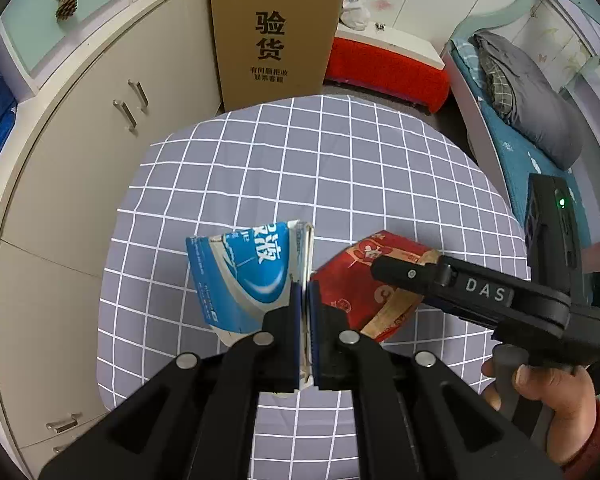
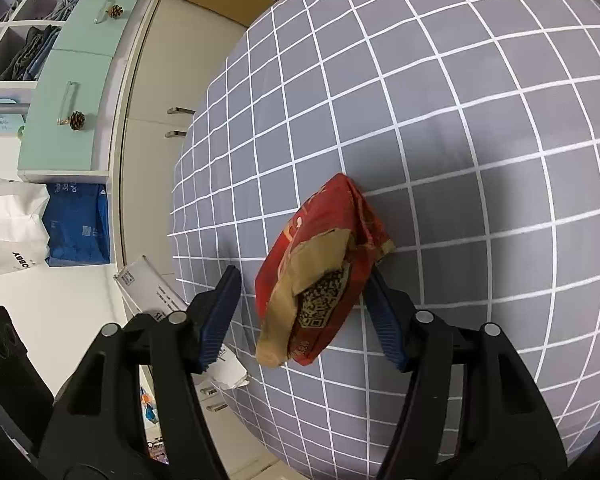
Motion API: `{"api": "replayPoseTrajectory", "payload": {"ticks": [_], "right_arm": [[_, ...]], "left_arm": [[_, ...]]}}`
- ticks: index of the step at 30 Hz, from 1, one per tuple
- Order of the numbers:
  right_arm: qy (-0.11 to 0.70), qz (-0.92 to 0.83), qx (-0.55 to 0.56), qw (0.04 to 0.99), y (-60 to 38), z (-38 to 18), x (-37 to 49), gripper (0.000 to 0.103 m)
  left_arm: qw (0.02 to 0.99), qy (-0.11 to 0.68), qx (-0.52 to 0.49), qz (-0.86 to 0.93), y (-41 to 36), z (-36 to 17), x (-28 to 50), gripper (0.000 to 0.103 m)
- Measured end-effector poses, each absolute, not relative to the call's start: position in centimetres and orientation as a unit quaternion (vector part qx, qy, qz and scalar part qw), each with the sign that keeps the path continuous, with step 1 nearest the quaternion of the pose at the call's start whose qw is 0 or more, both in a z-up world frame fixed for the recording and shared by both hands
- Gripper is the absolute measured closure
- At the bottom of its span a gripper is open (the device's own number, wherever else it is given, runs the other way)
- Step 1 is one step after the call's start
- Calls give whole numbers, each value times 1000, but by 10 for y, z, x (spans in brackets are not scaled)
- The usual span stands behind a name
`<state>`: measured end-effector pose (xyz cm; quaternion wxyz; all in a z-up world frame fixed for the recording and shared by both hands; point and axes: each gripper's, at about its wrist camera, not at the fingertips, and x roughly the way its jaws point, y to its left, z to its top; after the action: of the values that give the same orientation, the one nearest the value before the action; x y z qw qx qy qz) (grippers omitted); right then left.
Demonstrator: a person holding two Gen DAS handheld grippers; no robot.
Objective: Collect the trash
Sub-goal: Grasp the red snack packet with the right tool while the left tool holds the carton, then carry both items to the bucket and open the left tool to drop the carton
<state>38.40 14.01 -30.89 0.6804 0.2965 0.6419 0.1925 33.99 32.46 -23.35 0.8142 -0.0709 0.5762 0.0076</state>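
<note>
trash here means two flattened cartons: a blue and white carton [image 1: 244, 276] pinched flat between the fingers of your left gripper [image 1: 305, 312] and lifted above the grid-checked tablecloth [image 1: 320, 168], and a crumpled red carton [image 2: 320, 276] lying on that cloth near its edge, between the fingers of your right gripper [image 2: 300, 312]. those right jaws stand partly open and straddle the red carton; the far finger looks close against its side, the near finger has a clear gap, so nothing is gripped yet. what could go wrong: the red carton is creased and lopsided, so a squeeze from one side may skid it over the smooth cloth toward the table edge, or the pads may catch only the loose brown flap and tear it. your left grip holds only the thin edge of the blue carton, and it could swing or slip out if you tilt. writing: large white chinese characters on the blue carton, a qr code on the red one's brown flap, "验货" on the tall cardboard box [image 1: 278, 32] behind the table, and "das" on the right gripper's body.
</note>
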Motion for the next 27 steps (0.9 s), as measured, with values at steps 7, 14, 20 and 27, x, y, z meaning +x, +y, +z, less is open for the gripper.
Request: {"api": "replayPoseTrajectory", "payload": {"ticks": [7,14,20,27], "right_arm": [[634,218,290,683,130,-301,381,73],[607,221,268,715,95,-278,376,74],[578,201,264,745,41,-254,375,74],[540,155,275,780,-64,-227,377,74]], "left_arm": [[816,574,-73,7,314,-231,346,99],[821,566,-74,-13,283,-221,354,99],[827,557,-59,-47,228,-207,368,99],[827,551,-39,-102,126,-195,389,99]]}}
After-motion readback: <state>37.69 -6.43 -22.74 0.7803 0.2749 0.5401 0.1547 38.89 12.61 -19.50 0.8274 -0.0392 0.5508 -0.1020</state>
